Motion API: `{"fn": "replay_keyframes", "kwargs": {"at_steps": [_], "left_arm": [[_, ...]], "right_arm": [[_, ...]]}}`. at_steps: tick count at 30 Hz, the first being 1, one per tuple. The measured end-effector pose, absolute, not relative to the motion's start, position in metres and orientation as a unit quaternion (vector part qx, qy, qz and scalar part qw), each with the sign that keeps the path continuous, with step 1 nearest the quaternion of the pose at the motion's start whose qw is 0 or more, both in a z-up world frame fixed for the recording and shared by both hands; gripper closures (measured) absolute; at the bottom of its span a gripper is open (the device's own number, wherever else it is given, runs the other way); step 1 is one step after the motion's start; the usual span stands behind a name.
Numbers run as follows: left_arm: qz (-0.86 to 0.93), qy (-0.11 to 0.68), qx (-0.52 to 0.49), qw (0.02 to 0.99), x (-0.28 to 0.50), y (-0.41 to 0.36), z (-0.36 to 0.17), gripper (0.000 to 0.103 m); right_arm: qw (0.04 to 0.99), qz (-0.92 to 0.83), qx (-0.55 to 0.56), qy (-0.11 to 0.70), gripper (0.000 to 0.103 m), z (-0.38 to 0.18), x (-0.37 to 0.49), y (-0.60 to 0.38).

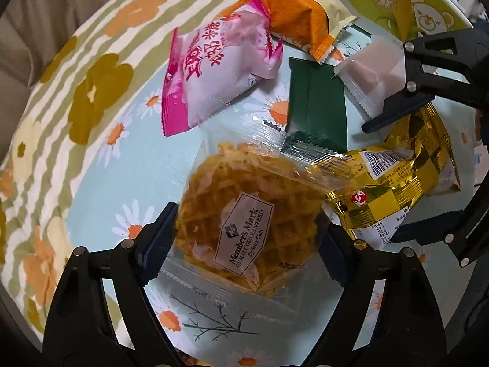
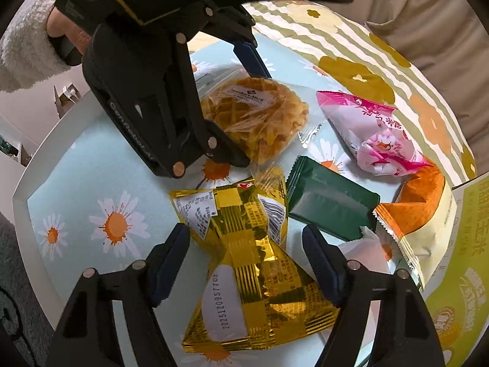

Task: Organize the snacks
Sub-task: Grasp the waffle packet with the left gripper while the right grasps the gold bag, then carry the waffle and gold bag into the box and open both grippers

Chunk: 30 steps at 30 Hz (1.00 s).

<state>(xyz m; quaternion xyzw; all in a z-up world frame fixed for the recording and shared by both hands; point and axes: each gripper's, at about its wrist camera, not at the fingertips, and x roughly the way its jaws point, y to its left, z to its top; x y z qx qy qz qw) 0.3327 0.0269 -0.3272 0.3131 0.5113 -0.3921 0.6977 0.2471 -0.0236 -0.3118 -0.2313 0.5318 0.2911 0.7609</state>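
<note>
Closest in, the left hand-held gripper is spread wide around the waffle pack, pads just beside its edges, nothing pinched yet as far as I can tell. If I were doing this I'd close on the waffle itself, not the loose clear wrapper, since the film will just slip. The right hand-held gripper is also released, straddling the gold foil pack, which touches the waffle pack's right corner. That crinkly foil looks slippery, so grab the puffy middle. Just beyond the waffle pack sits the green packet, whose sealed edge overlaps the waffle wrapper, so lift slowly. Further back from it are the pink bag and the orange packet, all on the daisy-print worktop.
</note>
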Motion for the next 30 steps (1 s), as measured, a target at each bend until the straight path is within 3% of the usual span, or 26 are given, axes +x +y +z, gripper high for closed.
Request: {"fn": "replay_keyframes", "kwargs": {"at_steps": [5, 13, 17, 30], "left_arm": [[-0.381, 0.516, 0.299, 0.706, 0.332, 0.036, -0.322, 0.023], [-0.357, 0.518, 0.274, 0.727, 0.324, 0.056, -0.311, 0.024], [-0.346, 0.516, 0.261, 0.739, 0.318, 0.063, -0.302, 0.024], [-0.317, 0.469, 0.218, 0.795, 0.299, 0.064, -0.194, 0.024]], "right_arm": [[0.759, 0.292, -0.229, 0.534, 0.035, -0.314, 0.246, -0.020], [0.757, 0.299, -0.226, 0.535, 0.050, -0.316, 0.243, -0.014], [0.762, 0.295, -0.217, 0.535, 0.052, -0.312, 0.237, -0.013], [0.831, 0.232, -0.129, 0.489, 0.052, -0.214, 0.219, -0.050]]}}
